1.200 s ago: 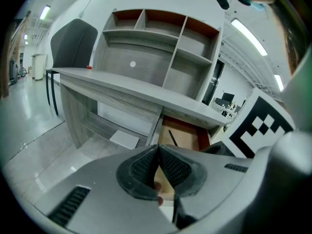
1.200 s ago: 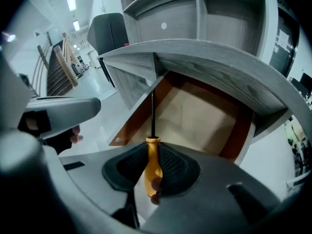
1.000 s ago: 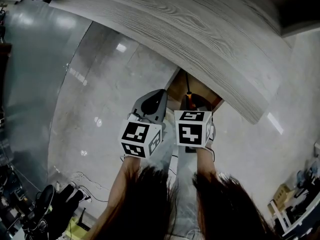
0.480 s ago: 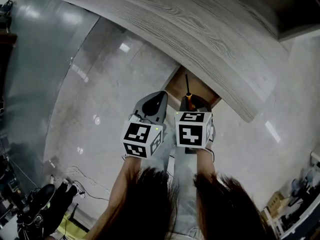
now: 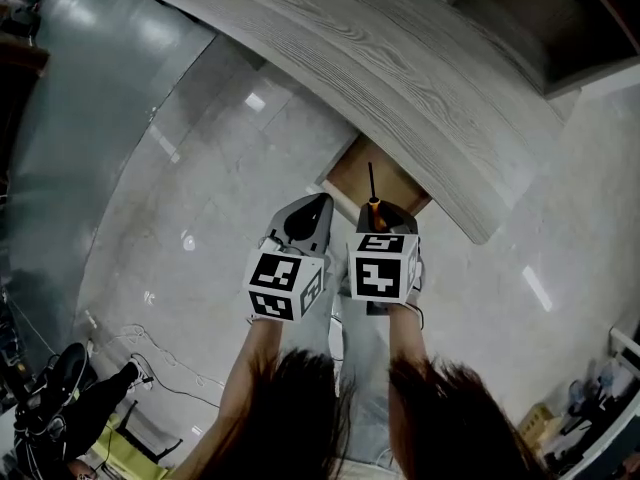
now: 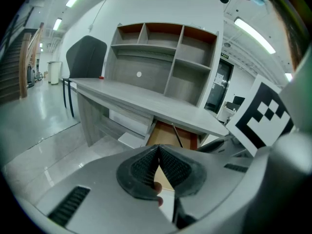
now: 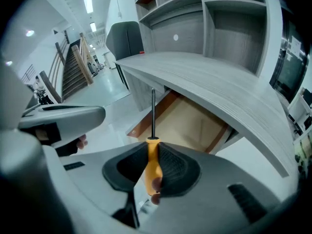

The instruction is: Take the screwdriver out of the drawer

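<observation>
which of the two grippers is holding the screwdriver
The right gripper: its jaws clamp the screwdriver by its orange handle. The left gripper is shut with nothing between its jaws.

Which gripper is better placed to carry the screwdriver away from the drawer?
Right. The right gripper clamps the screwdriver by its orange handle, near the open drawer; the left gripper is shut, empty.
</observation>
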Demonstrator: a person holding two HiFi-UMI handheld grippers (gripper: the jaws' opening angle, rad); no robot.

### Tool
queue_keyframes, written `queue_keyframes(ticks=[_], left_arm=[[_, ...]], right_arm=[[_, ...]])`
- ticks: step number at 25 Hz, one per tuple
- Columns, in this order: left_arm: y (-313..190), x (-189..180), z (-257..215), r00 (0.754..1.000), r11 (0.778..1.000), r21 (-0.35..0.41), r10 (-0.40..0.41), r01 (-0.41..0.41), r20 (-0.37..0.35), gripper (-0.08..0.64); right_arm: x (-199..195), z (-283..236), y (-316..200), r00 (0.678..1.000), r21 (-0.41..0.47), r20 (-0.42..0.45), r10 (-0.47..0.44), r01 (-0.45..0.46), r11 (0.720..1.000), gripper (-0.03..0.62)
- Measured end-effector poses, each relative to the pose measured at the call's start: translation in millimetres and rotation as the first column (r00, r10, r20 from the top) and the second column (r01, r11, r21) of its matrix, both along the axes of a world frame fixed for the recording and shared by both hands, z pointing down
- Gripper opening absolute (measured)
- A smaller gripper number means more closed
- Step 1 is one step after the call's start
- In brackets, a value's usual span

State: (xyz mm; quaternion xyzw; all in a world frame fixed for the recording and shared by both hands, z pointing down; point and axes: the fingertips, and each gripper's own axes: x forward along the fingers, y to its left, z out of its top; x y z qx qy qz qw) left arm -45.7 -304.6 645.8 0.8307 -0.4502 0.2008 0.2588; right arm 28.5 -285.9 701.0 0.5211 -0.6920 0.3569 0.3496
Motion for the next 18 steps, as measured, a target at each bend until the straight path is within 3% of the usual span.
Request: queue_keyframes(ticks=[18], left_arm=[[33,11,-48,0.993,0.993,0.022,-0.115,0.115,-0.006,0.017]], right_arm=[[13,-57,21,0.996,0.065,0.018,-0.084,0.082,0.994,0.083]])
